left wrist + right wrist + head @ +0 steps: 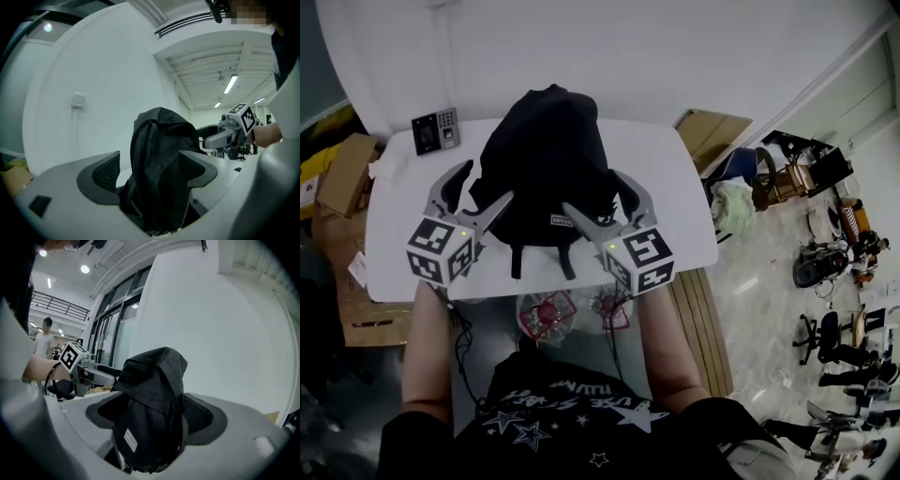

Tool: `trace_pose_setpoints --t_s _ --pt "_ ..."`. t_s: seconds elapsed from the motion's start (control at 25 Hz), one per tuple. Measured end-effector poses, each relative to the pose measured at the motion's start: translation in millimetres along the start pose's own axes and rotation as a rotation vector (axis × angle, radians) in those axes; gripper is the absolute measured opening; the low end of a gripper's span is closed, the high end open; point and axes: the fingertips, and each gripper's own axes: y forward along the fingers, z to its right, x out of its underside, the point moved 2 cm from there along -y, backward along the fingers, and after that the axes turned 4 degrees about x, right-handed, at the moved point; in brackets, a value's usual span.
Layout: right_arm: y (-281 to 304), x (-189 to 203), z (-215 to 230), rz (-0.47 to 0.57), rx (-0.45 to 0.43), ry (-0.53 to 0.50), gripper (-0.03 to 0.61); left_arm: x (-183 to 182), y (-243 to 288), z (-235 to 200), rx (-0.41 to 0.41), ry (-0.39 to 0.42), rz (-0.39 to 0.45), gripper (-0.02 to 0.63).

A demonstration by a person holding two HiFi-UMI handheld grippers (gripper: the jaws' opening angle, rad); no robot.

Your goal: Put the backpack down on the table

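Standing between left gripper (487,182) and right gripper (592,192): backpack (544,150)

Black backpack (546,159) stands upright on white bench (680,202). Left tongs (486,185) and right tongs (592,191) flank it, jaws spread apart.

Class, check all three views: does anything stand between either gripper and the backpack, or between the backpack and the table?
Nothing visible does. The backpack already stands on the white table; the left gripper and right gripper flank it, jaws open, nothing between.
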Motion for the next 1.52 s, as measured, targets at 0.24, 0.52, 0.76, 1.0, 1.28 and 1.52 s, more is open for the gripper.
trace_pose_setpoints --t_s 0.24,0.52,0.76,1.0,1.28,1.52 --pt "-22 -2 -4 0.03 0.023 0.018 0.397 0 -22 18 -0.017 -0.008 0.012 0.371" --pt "-46 -8 -9 0.07 0.026 0.049 0.393 -4 -37 52 0.007 0.005 0.022 0.368" --pt "-68 -3 -21 0.059 -0.01 0.051 0.269 0 -47 86 0.024 0.012 0.014 0.249" --pt "-90 8 -33 0.056 -0.035 0.071 0.097 14 -60 120 0.047 -0.026 -0.002 0.05" --pt "-105 17 -47 0.031 -0.054 0.062 0.005 26 -78 139 0.043 -0.06 -0.016 0.043" --pt "-121 24 -51 0.033 -0.063 0.073 0.0 29 -83 157 0.037 -0.061 -0.006 0.043"
